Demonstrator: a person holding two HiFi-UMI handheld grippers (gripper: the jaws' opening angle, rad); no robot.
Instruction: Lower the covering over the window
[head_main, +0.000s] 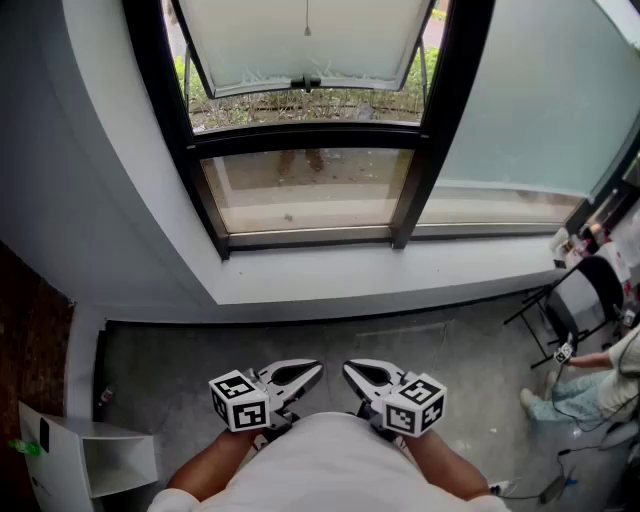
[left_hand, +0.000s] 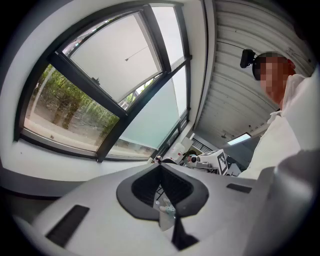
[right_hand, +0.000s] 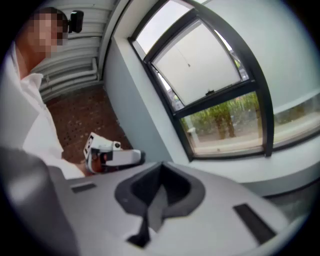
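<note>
The person is standing back from the window (head_main: 303, 137), and I'm judging that the job is only just being started: the white shade (head_main: 300, 38) at twelve o'clock is hanging over just the upper part of the middle pane, leaving the greenery and the clear lower glass showing beneath it. The left tongs (head_main: 313, 370) and the right tongs (head_main: 351, 369) are sitting down at six o'clock by the person's waist, well apart from the window. Both are pressed together, and I'm not seeing anything pinched in either. The next move is looking like a long reach up and forward over the deep pale sill (head_main: 400, 275), then closing on the thin pull cord (head_main: 307, 18) dangling in front of the shade, or on the slim dark bottom rail (head_main: 305, 82). The shade is looking like smooth, matte fabric, flat and stiff-edged. The frame is dark metal in straight square bars, and the pane at two o'clock (head_main: 530, 100) is looking frosted.
</note>
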